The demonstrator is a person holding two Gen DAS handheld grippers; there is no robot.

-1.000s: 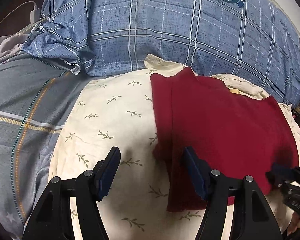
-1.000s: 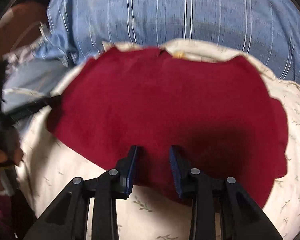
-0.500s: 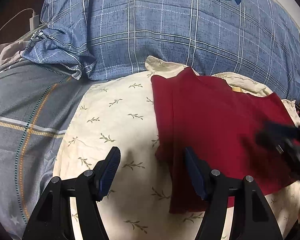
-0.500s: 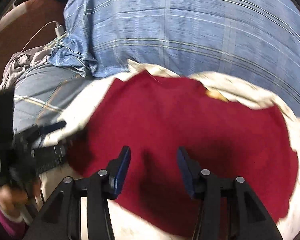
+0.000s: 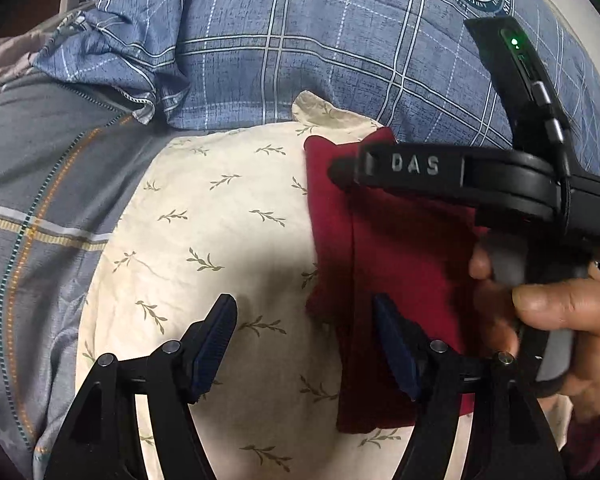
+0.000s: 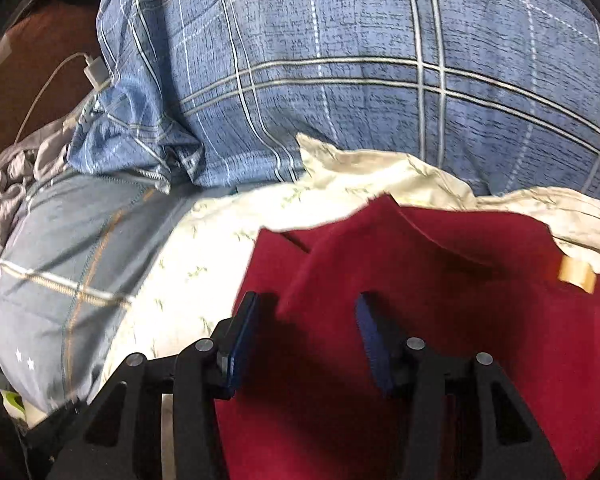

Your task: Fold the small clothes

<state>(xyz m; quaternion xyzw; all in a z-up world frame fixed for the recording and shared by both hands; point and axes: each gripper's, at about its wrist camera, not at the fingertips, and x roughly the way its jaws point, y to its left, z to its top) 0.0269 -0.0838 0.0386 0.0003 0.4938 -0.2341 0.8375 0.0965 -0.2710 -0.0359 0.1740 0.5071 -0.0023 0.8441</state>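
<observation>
Both jaws spread, gripping nothing: left gripper (image 5: 304, 344) hovering at the red garment (image 5: 404, 264) left edge, right gripper (image 6: 306, 340) straddling a raised fold; pinch only the top layer, lift clear of the cream pillow (image 5: 204, 240).

The left gripper (image 5: 304, 344) pointed forward with its two fingers (image 5: 214, 340) spread wide apart and nothing between them. The right gripper (image 6: 306, 340) also had its fingers (image 6: 242, 340) spread, gripping nothing. In the left wrist view the right gripper's black body (image 5: 460, 176) reached across from the right side, above the left gripper's right finger, a green light glowing on its upper part. The person's right hand (image 5: 556, 320) was wrapped around that gripper's handle, thumb on top
</observation>
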